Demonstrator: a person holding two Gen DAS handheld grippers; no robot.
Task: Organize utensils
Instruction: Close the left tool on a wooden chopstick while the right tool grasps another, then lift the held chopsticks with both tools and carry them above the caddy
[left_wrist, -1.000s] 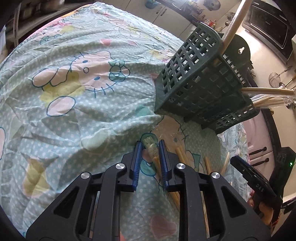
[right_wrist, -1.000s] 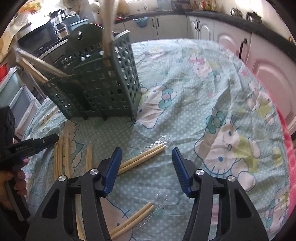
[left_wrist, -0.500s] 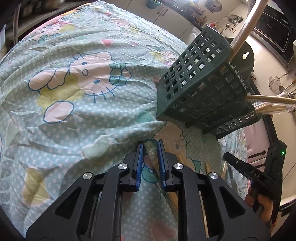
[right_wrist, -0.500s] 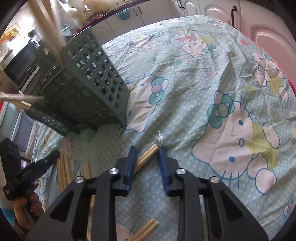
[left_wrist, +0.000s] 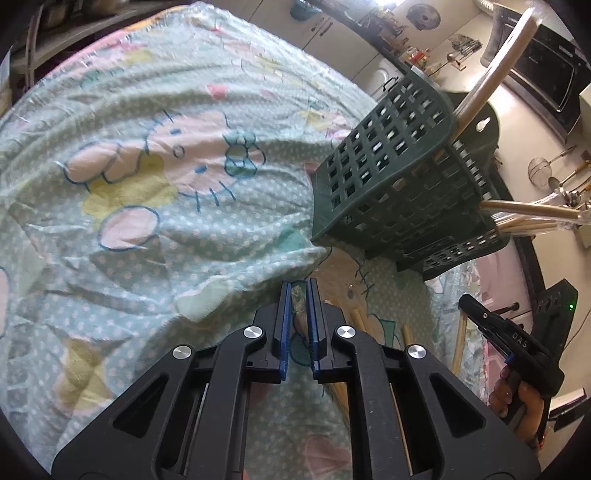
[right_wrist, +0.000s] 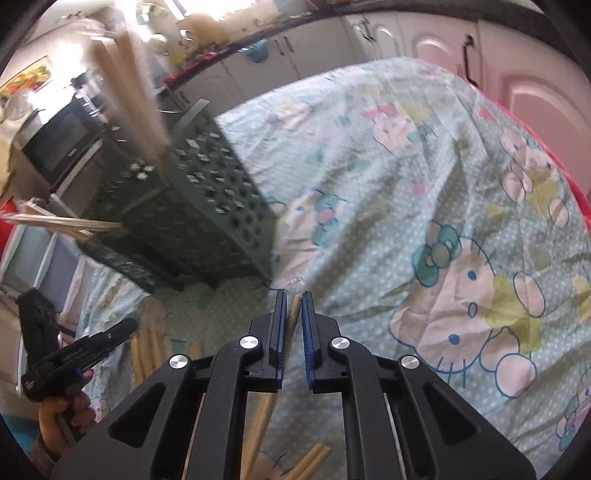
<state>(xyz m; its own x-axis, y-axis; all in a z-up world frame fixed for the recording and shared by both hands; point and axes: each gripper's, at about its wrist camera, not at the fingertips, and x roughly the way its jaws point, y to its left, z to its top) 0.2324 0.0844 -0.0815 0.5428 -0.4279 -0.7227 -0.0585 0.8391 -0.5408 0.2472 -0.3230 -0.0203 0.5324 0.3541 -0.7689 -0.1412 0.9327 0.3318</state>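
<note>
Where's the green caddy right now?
The caddy stands on the tablecloth, upper left in the right wrist view, just beyond the right gripper; in the left wrist view it is upper right.

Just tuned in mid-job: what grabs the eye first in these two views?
Both grippers are clamped on wrapped chopstick pairs: the left gripper and the right gripper, low over the cartoon-cat tablecloth. Just beyond stands the dark green utensil basket, with wooden utensils sticking out. More chopsticks lie loose nearby.
</note>
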